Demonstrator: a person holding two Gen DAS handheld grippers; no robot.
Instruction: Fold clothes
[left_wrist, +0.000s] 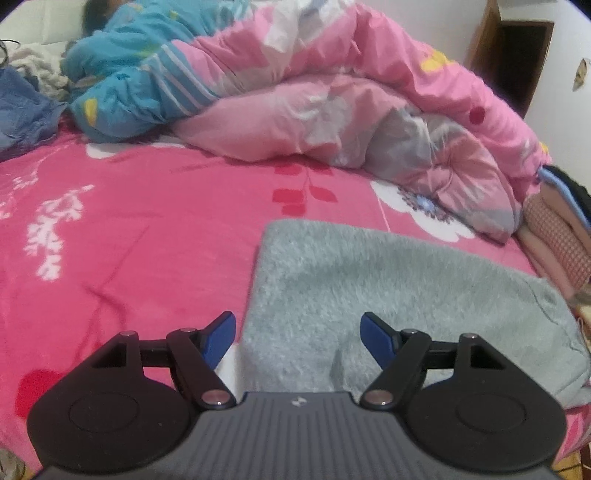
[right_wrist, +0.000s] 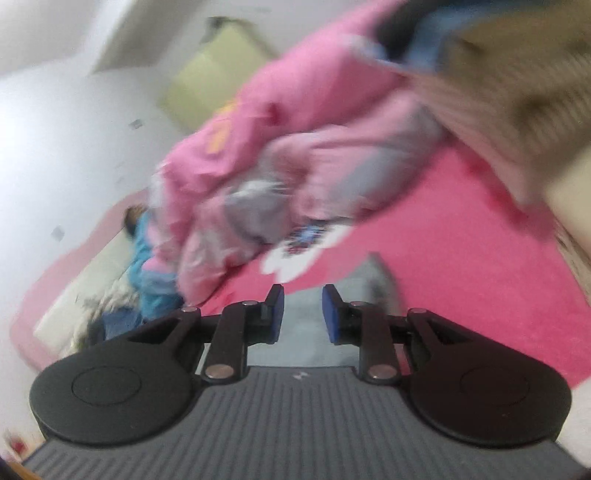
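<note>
A grey fluffy garment lies folded flat on the pink flowered bed sheet, near the front edge. My left gripper hangs just above the garment's near left part, its blue pads wide open and holding nothing. In the blurred, tilted right wrist view, the right gripper hovers over the same grey garment. Its pads stand a narrow gap apart, and no cloth is pinched between them.
A bulky pink quilt is heaped across the back of the bed. A person under a blue cover lies at the far left. Blue denim cloth lies at the left edge, and stacked folded clothes sit at the right.
</note>
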